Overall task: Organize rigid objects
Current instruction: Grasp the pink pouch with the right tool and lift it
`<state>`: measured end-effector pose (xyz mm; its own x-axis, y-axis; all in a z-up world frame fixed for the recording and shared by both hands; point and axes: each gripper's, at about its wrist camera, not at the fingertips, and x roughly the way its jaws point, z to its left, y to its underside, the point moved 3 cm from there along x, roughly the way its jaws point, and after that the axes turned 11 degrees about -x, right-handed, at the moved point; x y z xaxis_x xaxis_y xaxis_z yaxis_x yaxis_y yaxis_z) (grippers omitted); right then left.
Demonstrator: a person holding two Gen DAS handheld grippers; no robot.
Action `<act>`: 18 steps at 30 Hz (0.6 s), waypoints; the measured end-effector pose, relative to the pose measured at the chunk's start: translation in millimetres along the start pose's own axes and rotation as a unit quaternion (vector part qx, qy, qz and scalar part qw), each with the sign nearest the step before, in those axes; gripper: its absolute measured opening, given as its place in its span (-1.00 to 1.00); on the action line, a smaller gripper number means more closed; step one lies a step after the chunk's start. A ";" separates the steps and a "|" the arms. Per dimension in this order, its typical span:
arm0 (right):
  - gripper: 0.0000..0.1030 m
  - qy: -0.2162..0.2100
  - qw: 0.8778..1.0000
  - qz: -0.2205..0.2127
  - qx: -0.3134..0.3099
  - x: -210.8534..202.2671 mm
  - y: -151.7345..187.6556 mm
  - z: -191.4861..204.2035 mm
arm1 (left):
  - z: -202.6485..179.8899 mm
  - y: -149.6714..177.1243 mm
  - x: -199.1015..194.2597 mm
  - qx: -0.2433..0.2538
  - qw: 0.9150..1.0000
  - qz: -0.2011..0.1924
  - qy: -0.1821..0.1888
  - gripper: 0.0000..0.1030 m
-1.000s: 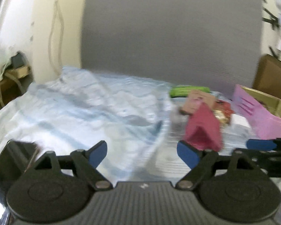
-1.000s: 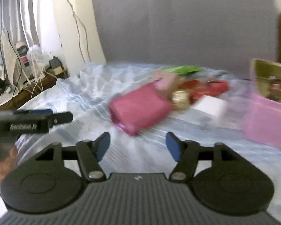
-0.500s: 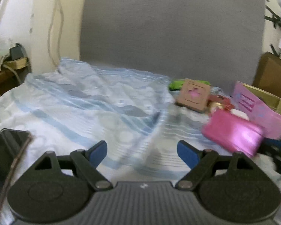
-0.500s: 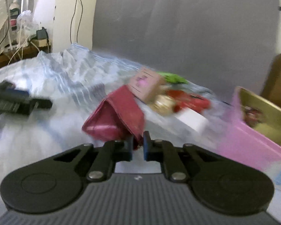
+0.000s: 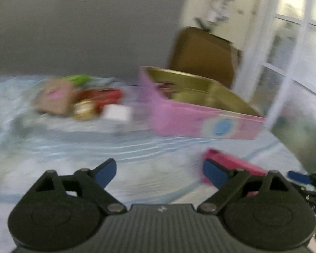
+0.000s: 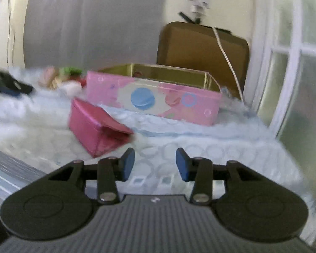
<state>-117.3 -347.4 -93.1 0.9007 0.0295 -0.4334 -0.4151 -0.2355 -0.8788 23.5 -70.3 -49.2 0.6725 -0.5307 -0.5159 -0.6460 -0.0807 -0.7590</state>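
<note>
A magenta pouch [image 6: 99,128] lies on the bed sheet just in front of the pink tin [image 6: 153,99], whose gold inside is open to view. My right gripper [image 6: 155,164] is just right of the pouch; its jaws are opening with nothing between them. My left gripper [image 5: 160,171] also has its jaws opening, wide and empty, and the pouch [image 5: 231,164] shows behind its right finger. Left of the tin [image 5: 200,122] lies a blurred pile: a cardboard box with a pink heart [image 5: 52,97], a red item [image 5: 103,97], a gold ball [image 5: 84,109], a white box [image 5: 116,112].
A brown case [image 6: 202,50] stands behind the tin against the wall. A white framed glass door [image 6: 288,67] closes off the right side. A grey headboard [image 5: 73,31] rises behind the bed. The other gripper [image 5: 301,178] shows at the right edge of the left wrist view.
The right gripper shut on the magenta pouch, carried it right to the front of the tin and let it go. Both views have swung right toward the tin.
</note>
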 end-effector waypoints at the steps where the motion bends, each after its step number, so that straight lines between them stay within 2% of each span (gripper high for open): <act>1: -0.10 -0.023 0.999 -0.010 0.026 -3.4 0.6 -0.7 | -11.8 -0.1 5.2 0.013 1.000 0.000 0.017 0.99; 2: -0.10 -0.045 0.998 -0.020 0.044 -4.5 0.2 1.4 | -24.6 0.7 10.7 0.031 0.999 -0.003 0.034 0.99; 4: -0.04 -0.075 0.995 -0.028 0.059 0.5 -2.7 9.6 | -44.2 3.0 24.1 0.061 0.997 -0.001 0.045 0.99; 7: -0.03 -0.095 0.994 -0.023 0.047 22.0 -9.4 27.3 | -66.8 9.6 43.9 0.094 0.994 0.020 0.052 0.97; 8: -0.03 -0.095 0.994 -0.023 0.040 21.3 -9.8 30.3 | -69.0 12.2 50.8 0.100 0.993 0.028 0.049 0.78; 9: -0.03 -0.099 0.994 -0.024 0.033 27.8 -11.7 33.9 | -69.2 14.8 60.2 0.104 0.992 0.043 0.050 0.72; 10: -0.08 -0.105 0.994 -0.022 0.028 34.9 -13.9 38.8 | -67.8 17.3 62.6 0.098 0.991 0.057 0.073 0.41; 11: -0.24 -0.116 0.993 -0.019 0.027 40.8 -15.4 42.4 | -67.0 17.9 63.3 0.080 0.990 0.072 0.096 0.21; 12: -0.48 -0.113 0.993 -0.013 0.024 47.4 -18.0 47.1 | -68.4 18.5 60.6 0.073 0.990 0.073 0.095 -0.11; 13: -0.81 -0.098 0.995 -0.009 0.012 51.7 -21.5 50.5 | -72.7 16.3 57.3 0.074 0.985 0.091 0.125 -0.84; 14: -0.82 -0.105 0.994 -0.009 0.007 51.3 -25.9 50.6 | -80.1 12.3 52.7 0.070 0.977 0.116 0.165 -0.93; 15: -0.81 -0.113 0.993 -0.022 0.015 49.5 -33.2 48.9 | -86.9 6.3 45.6 0.071 0.975 0.109 0.180 -0.92; 16: -0.82 -0.110 0.993 -0.034 0.013 47.5 -41.9 47.9 | -99.4 -1.9 35.2 0.094 0.973 0.088 0.189 -0.89; 18: -0.89 -0.090 0.992 -0.086 -0.021 39.7 -64.2 48.4 | -124.2 -18.4 18.4 0.151 0.969 0.038 0.194 -0.82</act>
<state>-61.1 -284.1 -63.6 0.9187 0.2442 -0.3103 -0.2489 -0.2518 -0.9352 2.9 -183.4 4.6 0.4030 -0.8071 -0.4314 -0.5145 0.1901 -0.8362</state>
